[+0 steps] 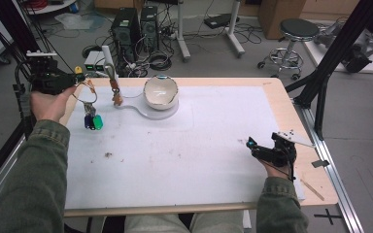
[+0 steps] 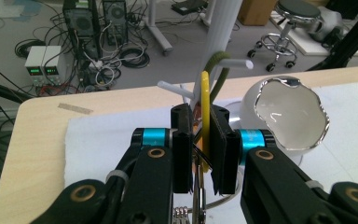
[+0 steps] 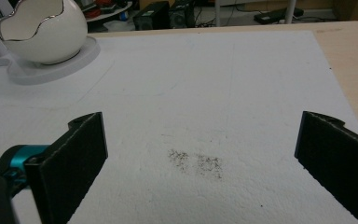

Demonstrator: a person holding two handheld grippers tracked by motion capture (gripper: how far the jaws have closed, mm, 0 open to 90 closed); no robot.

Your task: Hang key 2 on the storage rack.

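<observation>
White foam mat, egg-shaped bowl, and a key ring caught in the left gripper.

White mat covers the wooden table; at its far side a white, silver-rimmed bowl sits on a pale stand with a peg post. Left gripper is up at the table's left edge, jaws clamped on a yellow ring, with blue and green key tags dangling below. Right gripper rests low at the near right, jaws wide apart over bare mat.
</observation>
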